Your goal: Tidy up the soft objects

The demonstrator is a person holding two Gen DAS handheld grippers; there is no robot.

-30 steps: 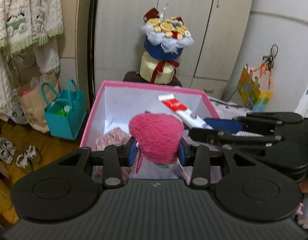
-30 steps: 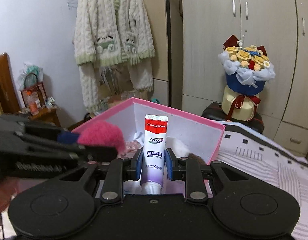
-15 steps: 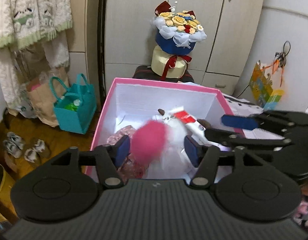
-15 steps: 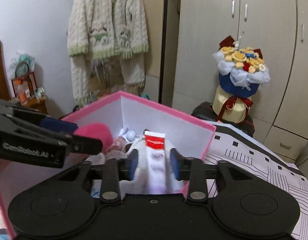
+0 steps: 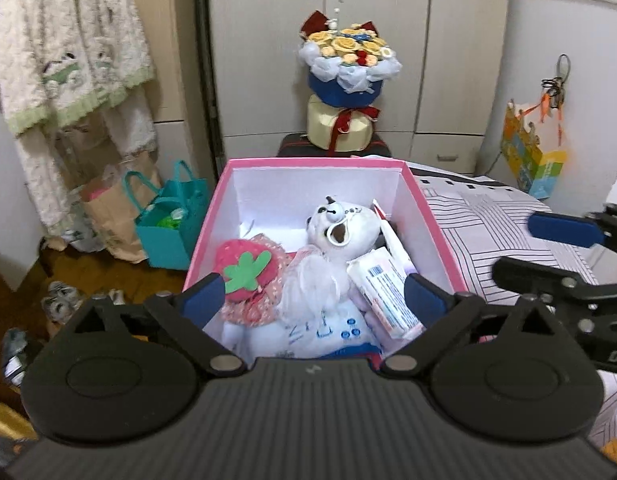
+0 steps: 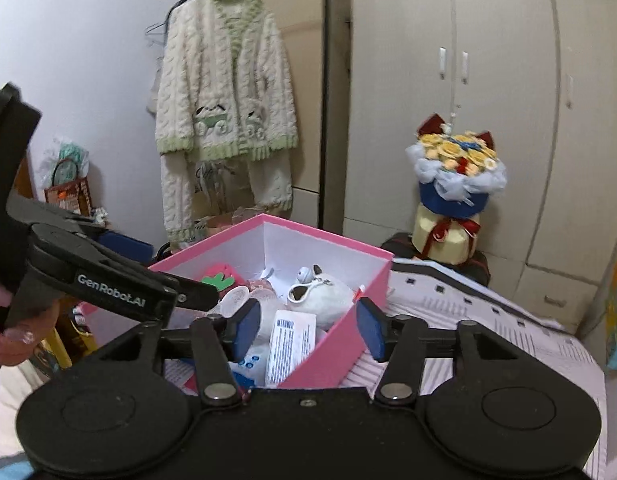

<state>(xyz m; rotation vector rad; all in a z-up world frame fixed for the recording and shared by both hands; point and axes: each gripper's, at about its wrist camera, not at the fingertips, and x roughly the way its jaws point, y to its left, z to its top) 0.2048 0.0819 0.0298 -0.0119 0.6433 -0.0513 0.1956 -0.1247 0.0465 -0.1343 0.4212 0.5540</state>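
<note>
A pink box (image 5: 432, 232) with white inner walls sits on the bed. In it lie a pink plush strawberry (image 5: 244, 264) with a green leaf, a white plush bear (image 5: 340, 232), a toothpaste tube (image 5: 392, 240), a white packet (image 5: 384, 292) and a blue-printed soft pack (image 5: 320, 332). My left gripper (image 5: 312, 300) is open and empty above the box's near edge. My right gripper (image 6: 308, 328) is open and empty over the box's near right wall (image 6: 332, 356). The strawberry (image 6: 218, 278), the bear (image 6: 320, 296) and the packet (image 6: 288, 344) show in the right wrist view.
The box rests on a striped bedsheet (image 5: 488, 232). Behind it a flower bouquet (image 5: 346, 60) stands on a dark stool before wardrobe doors (image 5: 388, 40). A teal bag (image 5: 168, 228) and a paper bag (image 5: 108, 216) stand on the floor at left. A knit cardigan (image 6: 224, 92) hangs there.
Both grippers opened. The strawberry dropped from the left gripper and the toothpaste from the right into the box. Both grippers drew back and up from the box.
</note>
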